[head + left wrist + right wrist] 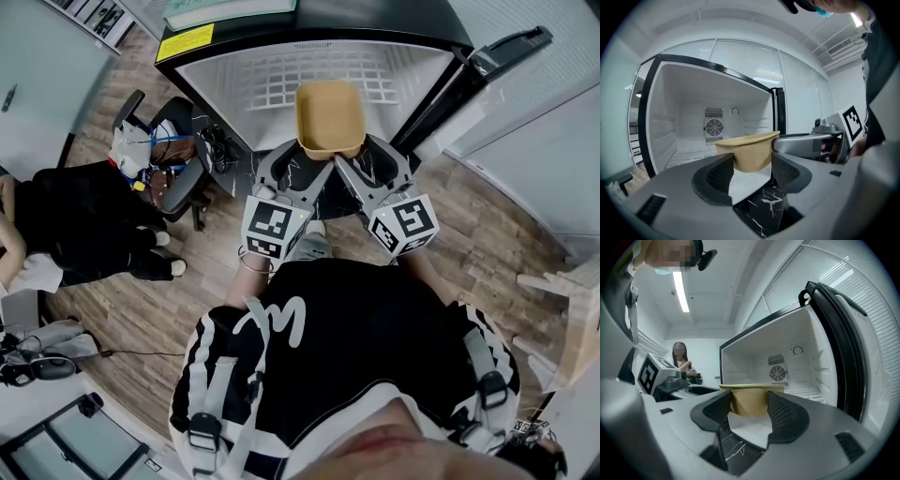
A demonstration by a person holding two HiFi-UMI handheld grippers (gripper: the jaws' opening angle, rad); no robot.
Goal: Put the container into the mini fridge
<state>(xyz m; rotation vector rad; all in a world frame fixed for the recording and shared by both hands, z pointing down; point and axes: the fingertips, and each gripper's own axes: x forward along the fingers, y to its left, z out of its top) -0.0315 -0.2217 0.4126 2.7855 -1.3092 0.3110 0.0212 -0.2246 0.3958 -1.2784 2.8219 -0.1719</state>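
A wood-plank floor (487,234) and pale wall panels surround a black mini fridge (234,80), whose door (497,52) stands swung open to its right; its white interior (684,122) shows a round fan vent (714,127) on the back wall and a white wire shelf (281,80). The tan container (330,117) hangs at the fridge's mouth, open side up and level, its long axis running straight into the fridge cavity, short end foremost; the left gripper (302,155) is clamped on its outer left corner and the right gripper (352,159) on its outer right corner, the two converging toward the fridge. In the left gripper view the container (747,152) sits wedged between the dark ribbed pads of the gripper (751,171); the right gripper view shows the same hold (749,408) on the container (749,399). Its base is hidden behind the jaws in both gripper views, and its outer edge is covered by the grippers in the head view; whether it touches the shelf cannot be told. Left of the fridge stand an office chair (178,178) and a seated person (75,225) cut off by the frame edge.
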